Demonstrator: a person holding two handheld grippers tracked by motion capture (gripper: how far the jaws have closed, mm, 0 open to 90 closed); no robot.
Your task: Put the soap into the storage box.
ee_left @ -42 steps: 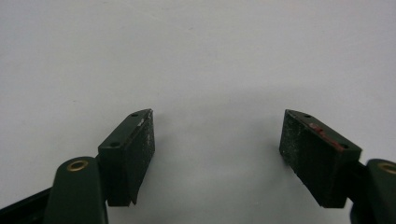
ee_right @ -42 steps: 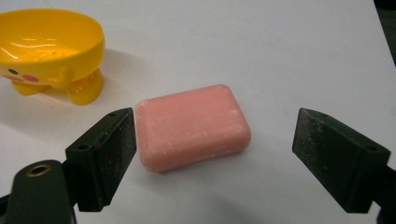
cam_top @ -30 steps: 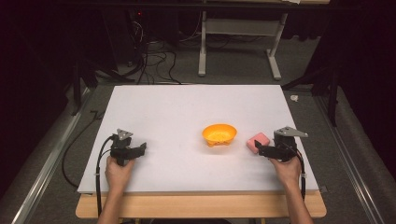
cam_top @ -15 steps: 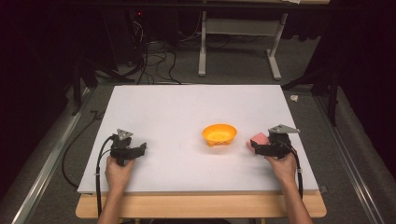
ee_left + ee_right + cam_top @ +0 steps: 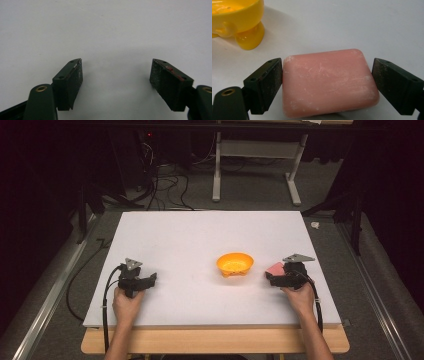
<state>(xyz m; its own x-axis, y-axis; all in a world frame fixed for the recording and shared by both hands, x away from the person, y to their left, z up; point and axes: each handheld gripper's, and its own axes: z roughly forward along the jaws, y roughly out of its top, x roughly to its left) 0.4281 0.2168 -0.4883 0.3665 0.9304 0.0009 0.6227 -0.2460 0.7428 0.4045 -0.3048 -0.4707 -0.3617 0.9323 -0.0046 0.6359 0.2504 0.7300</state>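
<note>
A pink bar of soap (image 5: 329,82) lies flat on the white tabletop (image 5: 200,235), just right of a yellow footed bowl (image 5: 235,263). My right gripper (image 5: 327,75) straddles the soap with its jaws wide. They have just been opening; the left pad is at the soap's edge and the right pad stands a little off it. In the high view the right gripper (image 5: 271,276) points left toward the bowl (image 5: 237,17), with the soap (image 5: 274,268) at its tip. My left gripper (image 5: 150,279) rests near the front left, and its jaws (image 5: 116,67) are open over bare table.
The white board sits on a wooden table whose front edge (image 5: 215,342) lies near the person. Black cables (image 5: 107,295) trail from the left gripper off the left side. A metal desk frame (image 5: 260,175) and floor cables stand behind the table.
The right hand has moved slightly left and lower, bringing its jaws around the pink soap. The left hand, bowl and soap have stayed put.
</note>
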